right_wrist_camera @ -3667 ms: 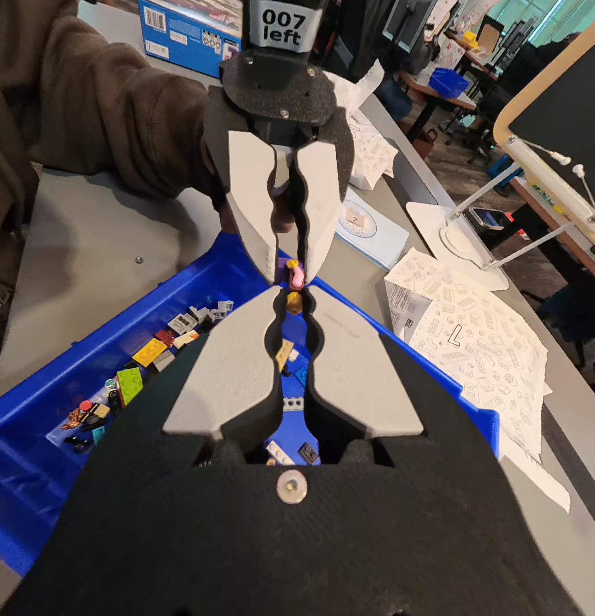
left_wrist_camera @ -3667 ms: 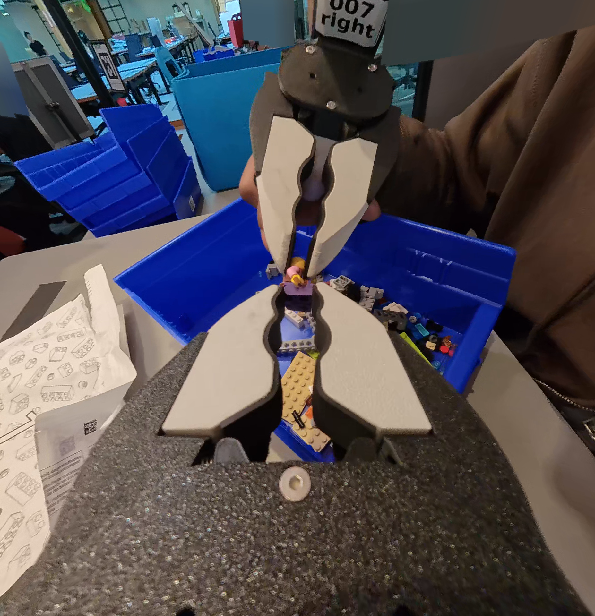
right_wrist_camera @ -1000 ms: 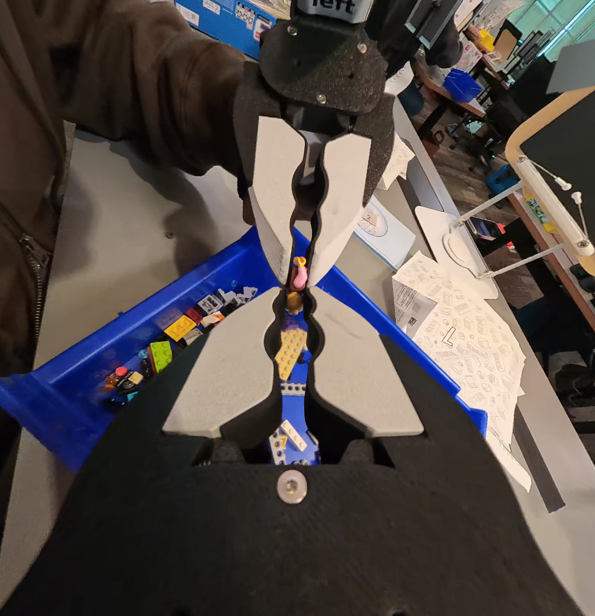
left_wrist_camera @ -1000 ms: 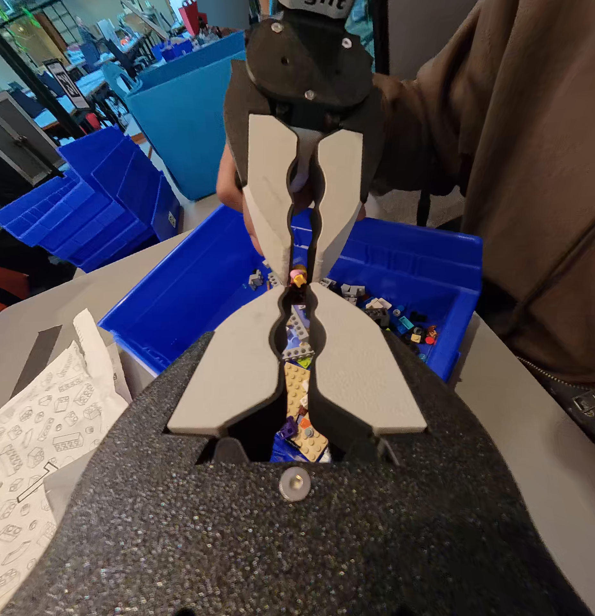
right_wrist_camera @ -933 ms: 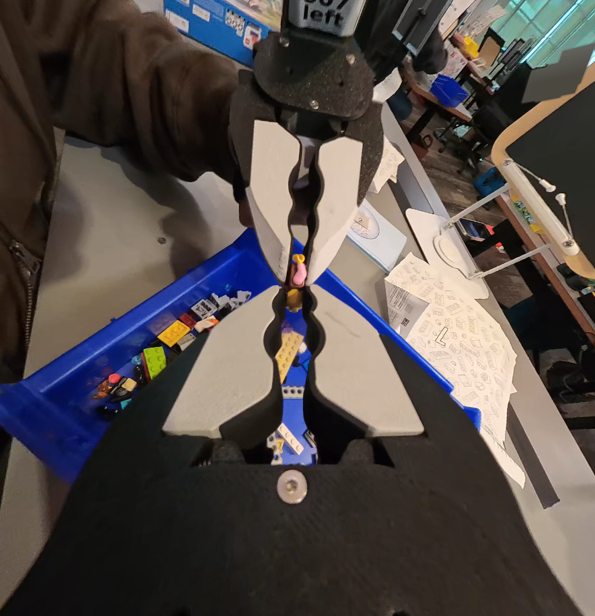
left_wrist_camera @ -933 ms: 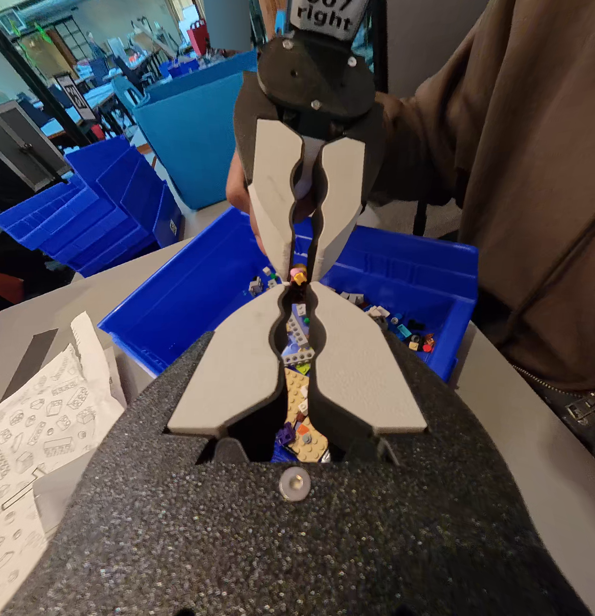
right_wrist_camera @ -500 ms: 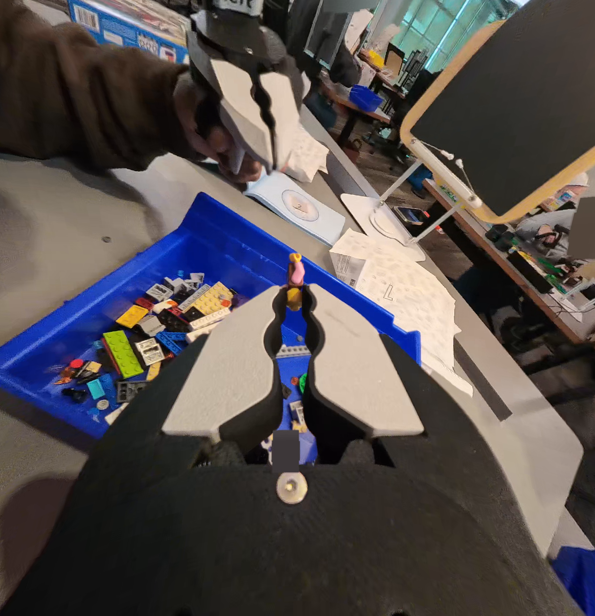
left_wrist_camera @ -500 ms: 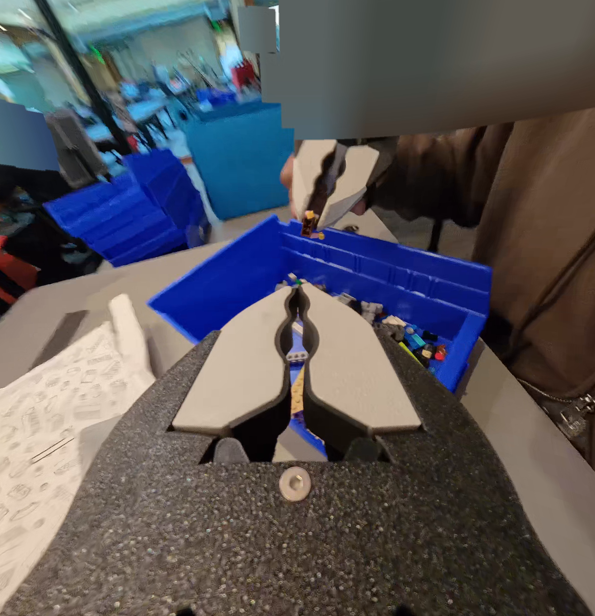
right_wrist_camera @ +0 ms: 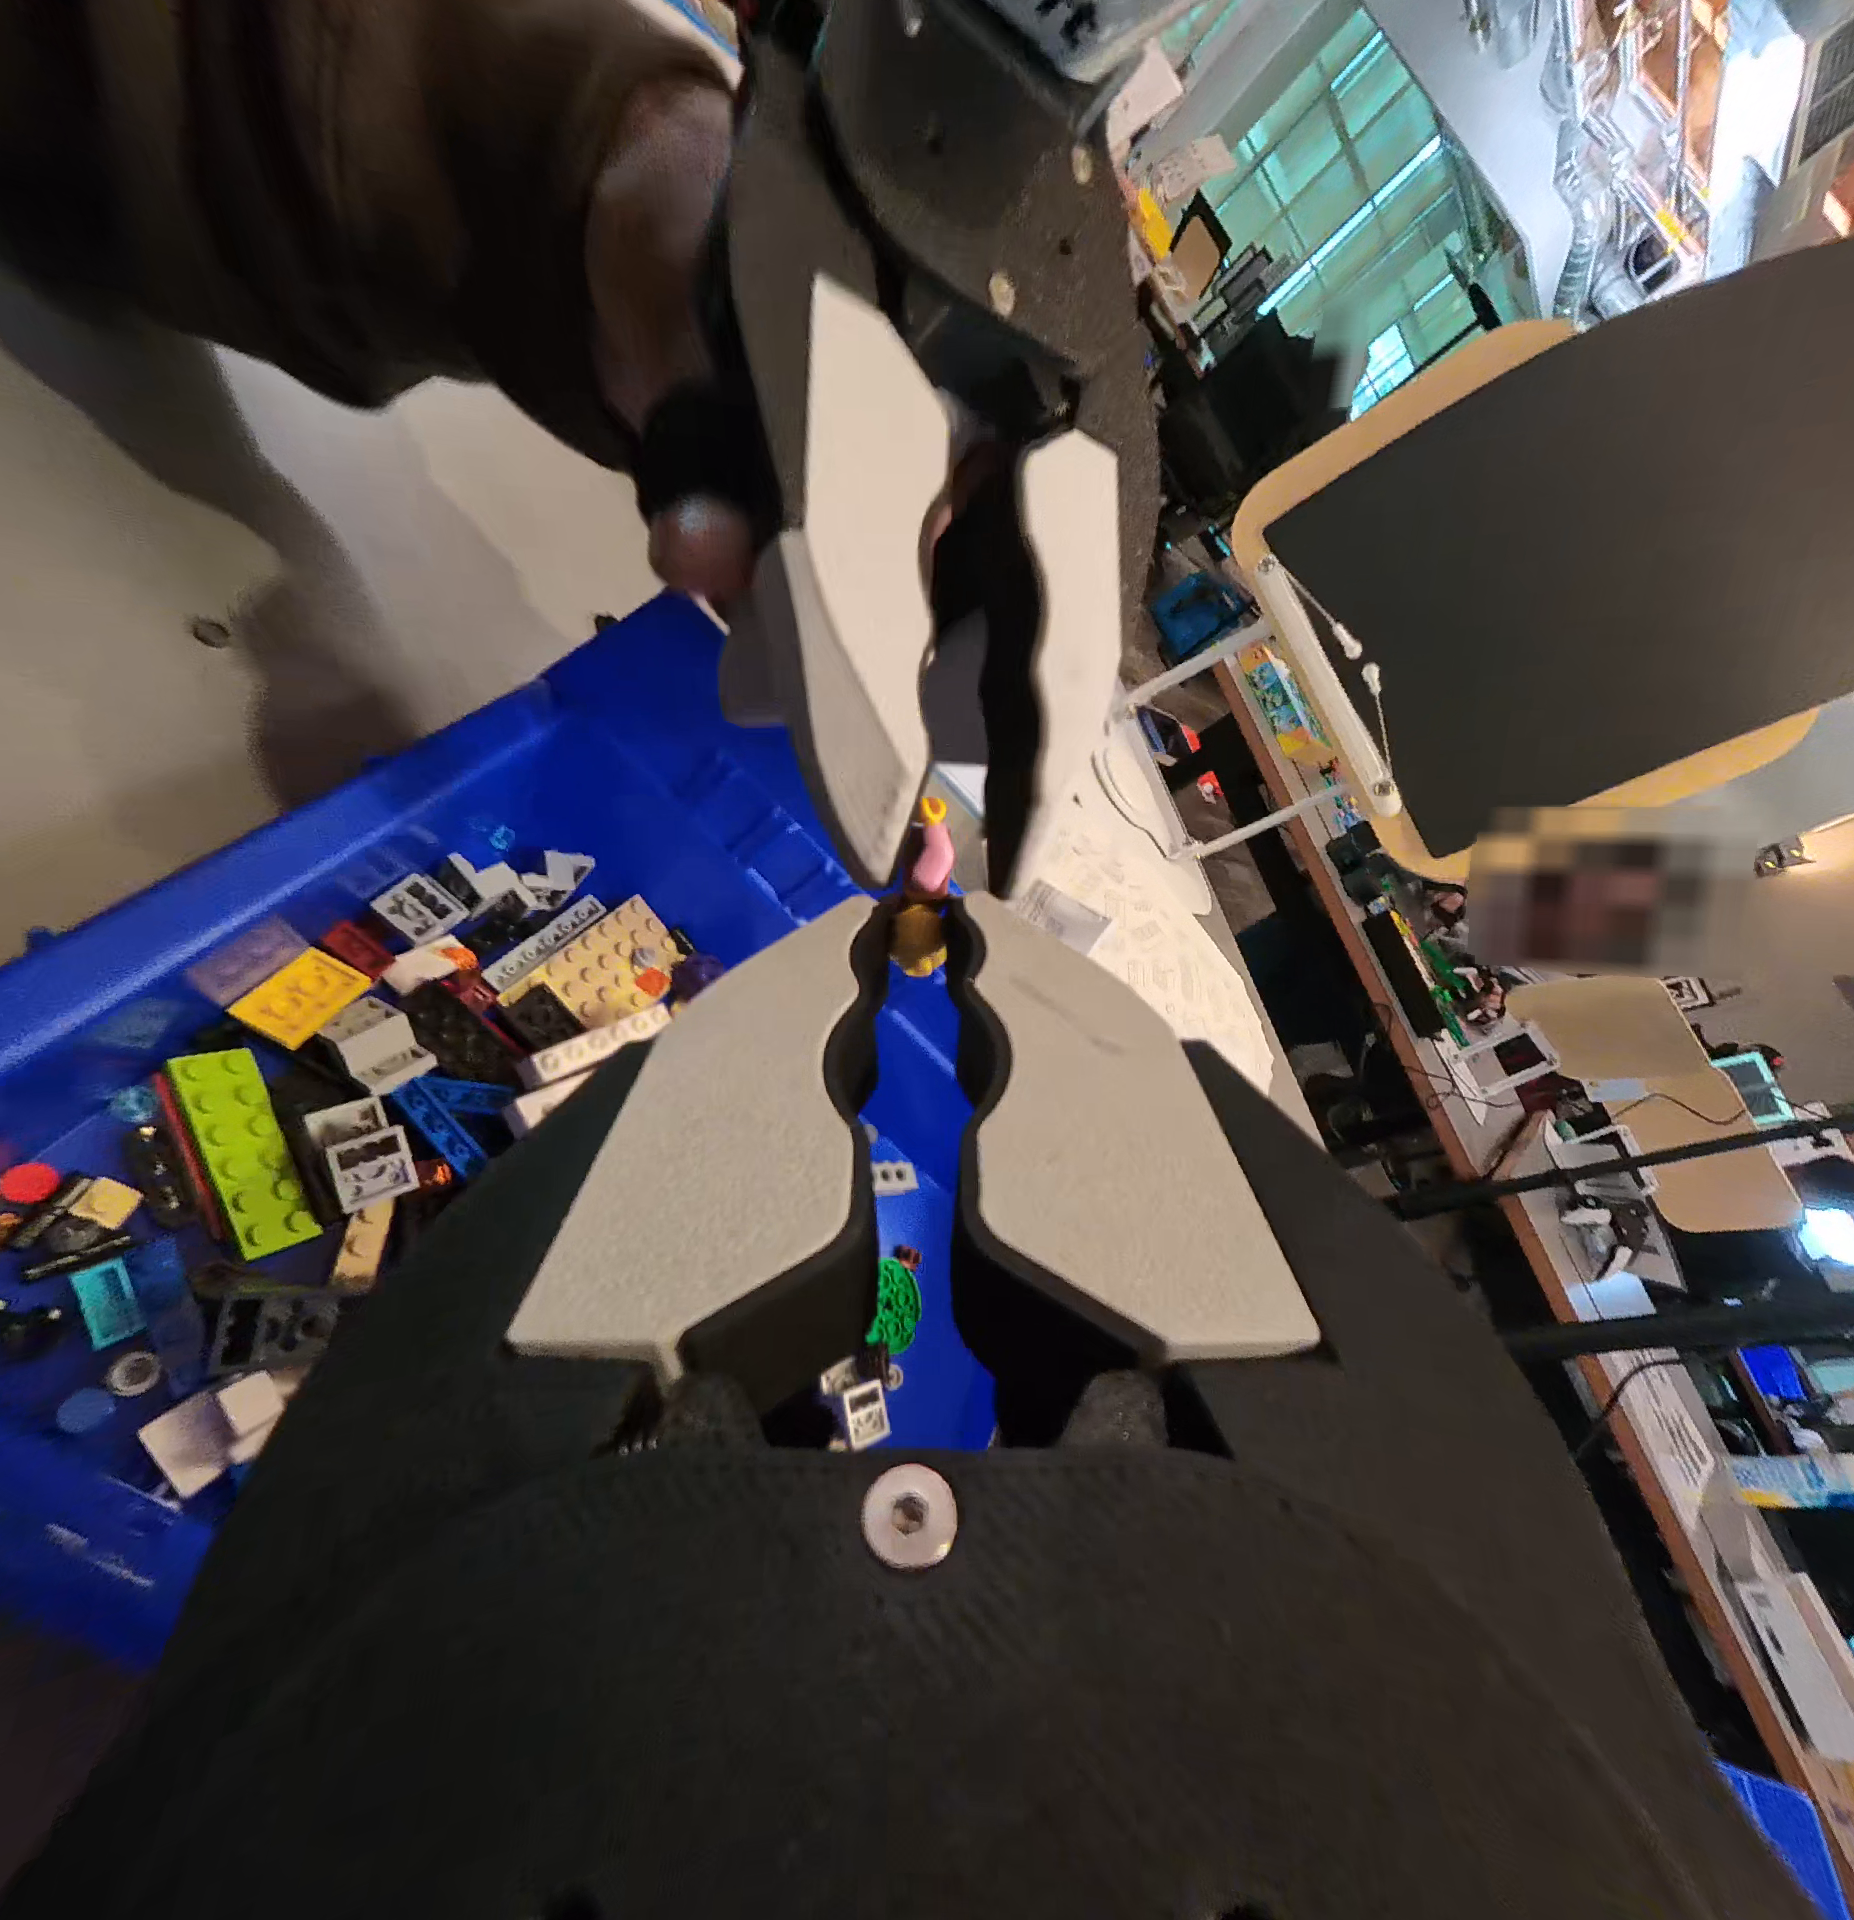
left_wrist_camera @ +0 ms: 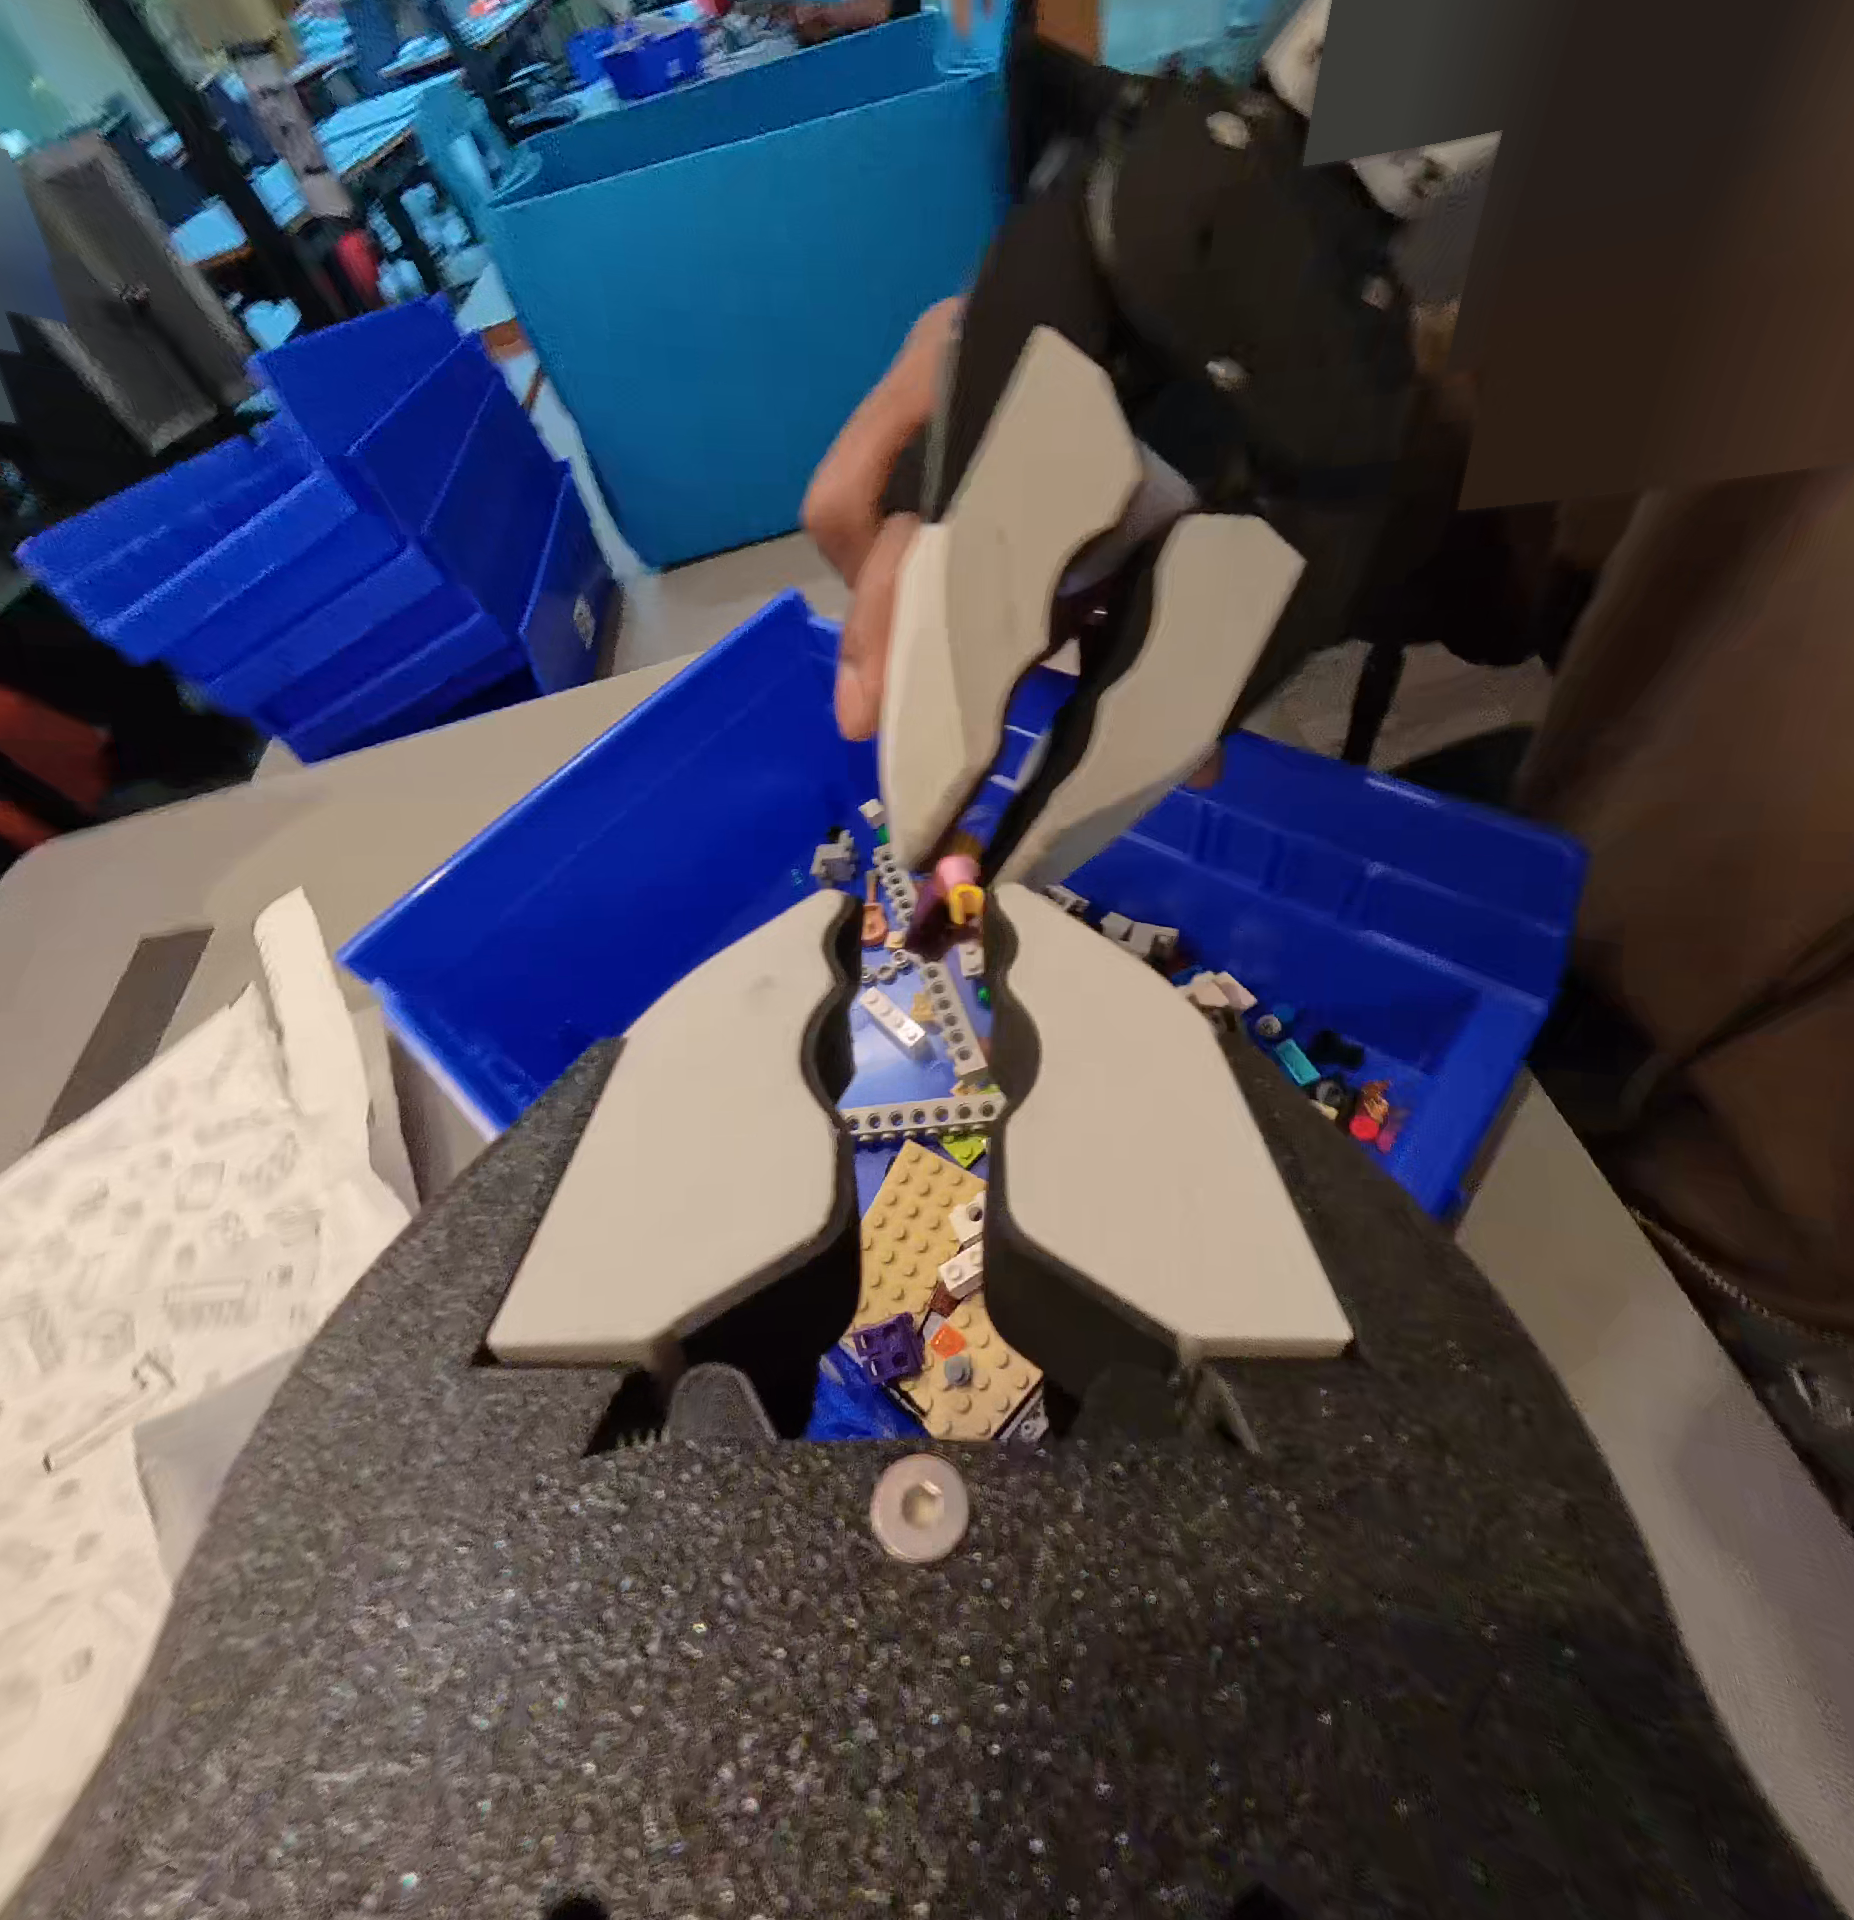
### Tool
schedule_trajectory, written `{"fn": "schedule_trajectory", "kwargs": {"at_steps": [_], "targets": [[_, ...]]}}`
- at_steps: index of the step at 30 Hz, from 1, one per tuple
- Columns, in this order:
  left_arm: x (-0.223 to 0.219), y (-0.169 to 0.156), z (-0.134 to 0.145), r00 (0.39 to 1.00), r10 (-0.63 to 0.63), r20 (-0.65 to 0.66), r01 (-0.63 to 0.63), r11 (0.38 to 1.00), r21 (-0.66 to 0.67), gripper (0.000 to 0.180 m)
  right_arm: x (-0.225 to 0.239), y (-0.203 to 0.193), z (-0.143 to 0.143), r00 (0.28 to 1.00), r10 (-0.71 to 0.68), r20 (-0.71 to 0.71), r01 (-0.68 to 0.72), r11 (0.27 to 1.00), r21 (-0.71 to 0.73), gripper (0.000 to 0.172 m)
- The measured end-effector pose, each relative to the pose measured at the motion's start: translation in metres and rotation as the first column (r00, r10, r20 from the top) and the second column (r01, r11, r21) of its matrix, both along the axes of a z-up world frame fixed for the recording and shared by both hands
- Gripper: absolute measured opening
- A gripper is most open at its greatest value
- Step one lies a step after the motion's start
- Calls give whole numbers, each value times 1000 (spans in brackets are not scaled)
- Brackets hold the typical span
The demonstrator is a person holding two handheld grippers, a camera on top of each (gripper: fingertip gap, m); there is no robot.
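Note:
My right gripper is shut on a small toy figure with a yellow part, a pink arm and a yellow hand. It holds the figure above the blue bin. My left gripper is open. Its fingertips stand on either side of the pink arm without pressing on it. In the left wrist view the figure hangs from the right gripper, close to my right-hand fingertip. The blue bin lies below both grippers.
The bin holds several loose bricks, among them a tan plate and a lime brick. Printed paper sheets lie left of it on the grey table. Stacked blue bins and a teal container stand behind. A brown sleeve is at upper left.
The left gripper let go of the figure, drew away and shut empty. It has now come back open around the pink arm. The right gripper kept hold of the figure throughout.

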State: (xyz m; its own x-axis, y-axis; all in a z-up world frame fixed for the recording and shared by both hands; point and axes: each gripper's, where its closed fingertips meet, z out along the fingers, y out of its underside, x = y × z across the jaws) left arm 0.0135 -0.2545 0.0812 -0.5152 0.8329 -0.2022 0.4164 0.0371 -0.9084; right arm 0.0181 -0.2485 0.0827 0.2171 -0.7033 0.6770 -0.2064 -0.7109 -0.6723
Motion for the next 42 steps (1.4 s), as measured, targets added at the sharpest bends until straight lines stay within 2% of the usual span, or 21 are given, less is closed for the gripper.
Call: {"fn": "schedule_trajectory", "kwargs": {"at_steps": [1,5,9,14,17,19,21,22,25,28,31,36,42], "targets": [[-3,4,1,999,-33,2,33,999,-22,14,0,2,2,1000,6,6,-6,1000,9,10],[-3,6,6,997,-71,-23,69,994,-80,11,-1,5,10,999,40,27,-42,995,87,10],[-2,9,7,993,-89,-80,89,996,-2,8,1,9,12,997,59,44,-62,996,70,10],[-3,15,8,976,-91,-198,126,977,171,8,-3,13,14,993,94,71,-92,995,-44,10],[-3,15,8,968,-79,-239,136,963,232,8,-7,15,16,990,110,89,-100,988,-117,10],[17,9,7,970,-10,-244,75,964,257,8,-17,5,36,983,69,171,-44,988,-147,5],[44,7,22,938,32,-346,61,966,253,7,-33,-26,52,974,-11,227,32,995,-91,0],[49,6,26,936,47,-349,41,970,240,7,-36,-39,53,975,-44,217,54,998,-40,0],[35,8,28,966,0,-257,42,987,158,7,-25,-48,38,987,-95,126,90,995,49,0],[19,8,21,984,6,-179,21,989,145,8,-4,-45,20,988,-145,58,147,988,-36,13],[10,4,9,988,82,-132,-56,979,196,8,10,-38,10,980,-192,46,197,964,-177,26],[7,0,-1,982,174,-73,-155,963,220,8,23,-33,-7,966,-259,5,237,875,-423,26],[5,-1,-5,975,211,-67,-191,954,233,8,29,-32,-10,961,-278,8,243,824,-512,8]]}}
